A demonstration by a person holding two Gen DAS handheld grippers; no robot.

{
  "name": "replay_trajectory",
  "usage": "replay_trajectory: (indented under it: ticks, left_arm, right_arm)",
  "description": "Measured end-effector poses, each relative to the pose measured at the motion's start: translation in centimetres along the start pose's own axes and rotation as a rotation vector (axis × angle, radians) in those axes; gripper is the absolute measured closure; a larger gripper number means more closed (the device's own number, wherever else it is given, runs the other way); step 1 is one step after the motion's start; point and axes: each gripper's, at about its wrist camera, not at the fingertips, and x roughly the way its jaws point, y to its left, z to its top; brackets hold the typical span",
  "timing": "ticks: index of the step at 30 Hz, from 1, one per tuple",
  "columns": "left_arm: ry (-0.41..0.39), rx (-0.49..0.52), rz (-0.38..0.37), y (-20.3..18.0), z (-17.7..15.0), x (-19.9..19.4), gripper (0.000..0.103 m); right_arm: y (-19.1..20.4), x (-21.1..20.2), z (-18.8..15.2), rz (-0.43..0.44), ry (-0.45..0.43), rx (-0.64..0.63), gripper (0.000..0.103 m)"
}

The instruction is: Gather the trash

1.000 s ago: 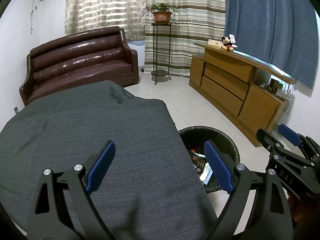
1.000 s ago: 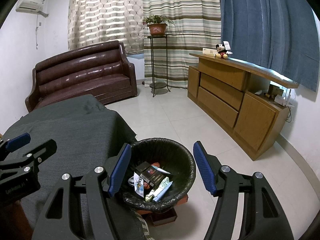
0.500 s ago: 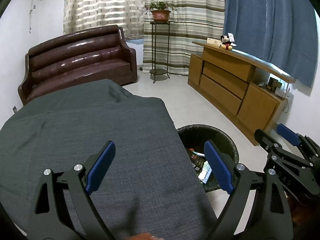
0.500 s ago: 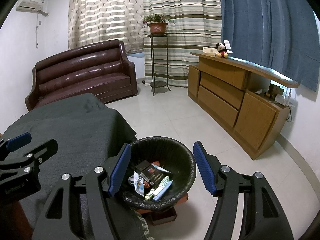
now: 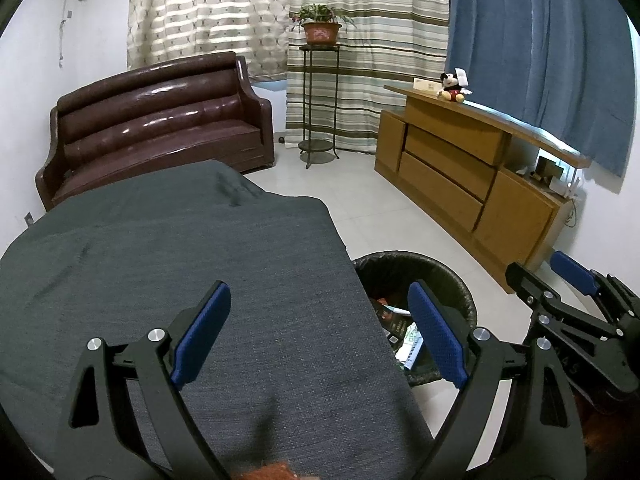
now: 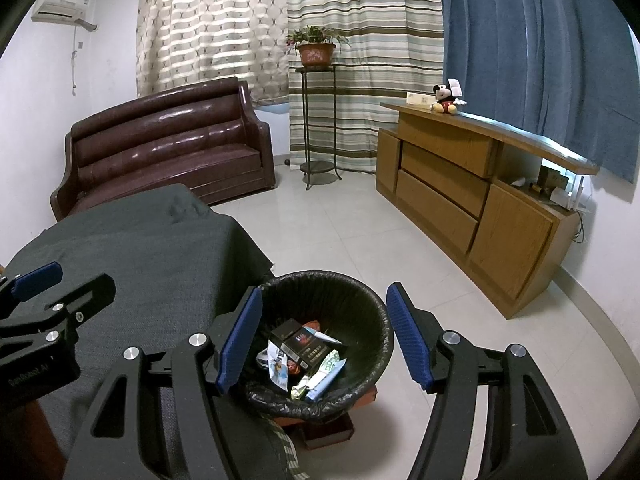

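Nothing has shifted over the last second: both tools, left tool (image 5: 318, 334) and right tool (image 6: 324, 338), hang open and empty, trash (image 6: 306, 358) already lying in the bin (image 6: 362, 294) beside the cloth-covered bench (image 5: 168, 248), so collection looks finished.

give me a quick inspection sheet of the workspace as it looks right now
surface: table under a dark grey cloth, nothing lying on it.
job's things: black-lined trash bin on the floor beside the table, holding a dark box and several wrappers.
clutter: nothing seen on the tiled floor.
grippers: left gripper over the cloth, open and empty; right gripper above the bin, open and empty.
cables: a cord behind the wooden cabinet at the right wall.
surroundings: brown sofa, potted plant on a stand, plush toy on the cabinet, curtains.
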Motion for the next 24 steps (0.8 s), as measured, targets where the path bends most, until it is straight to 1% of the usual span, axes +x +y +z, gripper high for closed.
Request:
replay_trajectory:
  ticks: [5, 9, 16, 22, 24]
  left_arm:
    - [0.006, 0.01, -0.006, -0.8, 0.1, 0.1, 0.015]
    - [0.011, 0.006, -0.018, -0.6, 0.0, 0.3, 0.015]
    - [-0.005, 0.02, -0.001, -0.9, 0.0, 0.4, 0.015]
    - [0.02, 0.004, 0.006, 0.0, -0.2, 0.9, 0.015]
    - [0.032, 0.007, 0.012, 0.4, -0.4, 1.1, 0.015]
  right_arm:
    - [0.0, 0.0, 0.0, 0.0, 0.001, 0.0, 0.04]
    - [0.0, -0.1, 0.1, 0.0, 0.001, 0.0, 0.04]
    - [0.0, 0.0, -0.1, 0.0, 0.003, -0.001, 0.04]
    - [0.1, 0.0, -0.2, -0.001, 0.003, -0.005, 0.039]
    - [0.2, 0.1, -0.3, -0.001, 0.005, -0.005, 0.037]
